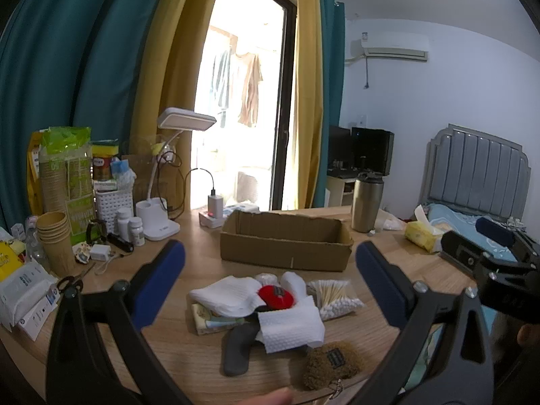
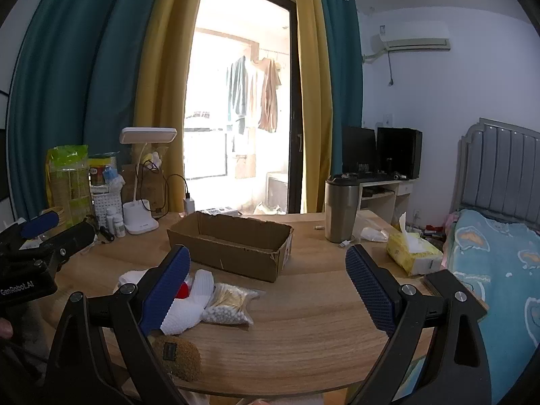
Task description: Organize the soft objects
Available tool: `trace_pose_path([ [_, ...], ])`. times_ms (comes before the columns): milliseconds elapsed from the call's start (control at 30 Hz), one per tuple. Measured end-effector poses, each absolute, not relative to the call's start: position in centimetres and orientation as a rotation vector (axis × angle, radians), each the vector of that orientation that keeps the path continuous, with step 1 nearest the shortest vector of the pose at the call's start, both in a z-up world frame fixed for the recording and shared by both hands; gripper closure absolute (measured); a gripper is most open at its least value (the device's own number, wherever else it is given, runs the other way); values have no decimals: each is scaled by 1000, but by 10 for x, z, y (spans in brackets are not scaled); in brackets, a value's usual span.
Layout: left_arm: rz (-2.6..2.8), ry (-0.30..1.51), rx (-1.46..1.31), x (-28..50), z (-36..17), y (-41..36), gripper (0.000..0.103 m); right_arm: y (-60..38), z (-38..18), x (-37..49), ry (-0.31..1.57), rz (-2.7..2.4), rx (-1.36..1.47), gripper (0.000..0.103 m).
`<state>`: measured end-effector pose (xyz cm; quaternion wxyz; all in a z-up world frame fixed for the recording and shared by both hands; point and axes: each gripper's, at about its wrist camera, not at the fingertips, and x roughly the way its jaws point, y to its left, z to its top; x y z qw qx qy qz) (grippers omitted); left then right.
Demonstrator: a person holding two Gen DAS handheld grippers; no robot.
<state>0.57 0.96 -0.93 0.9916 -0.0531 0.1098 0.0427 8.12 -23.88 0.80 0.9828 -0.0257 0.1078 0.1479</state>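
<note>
A cardboard box (image 1: 285,243) is seen open on the wooden worktop (image 1: 189,270). In front of the box, soft things are heaped: white cloths (image 1: 229,295), a red pouch (image 1: 276,296), a bag of cotton swabs (image 1: 335,298) and a brown pouch (image 1: 332,364). The left tongs (image 1: 270,280) and right tongs (image 2: 268,287) are both held spread wide above the worktop, in front of the box, gripping nothing.

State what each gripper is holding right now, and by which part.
Nothing is held. The left gripper and right gripper are both open and empty above the table; the soft items, such as the brown plush, lie untouched.
</note>
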Motion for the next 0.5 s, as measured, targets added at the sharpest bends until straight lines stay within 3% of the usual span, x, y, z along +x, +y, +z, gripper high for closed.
trace_pose_path([
  [500,79,221,-114,8,-10,10,1,-239,7,85,221,296,-60,7],
])
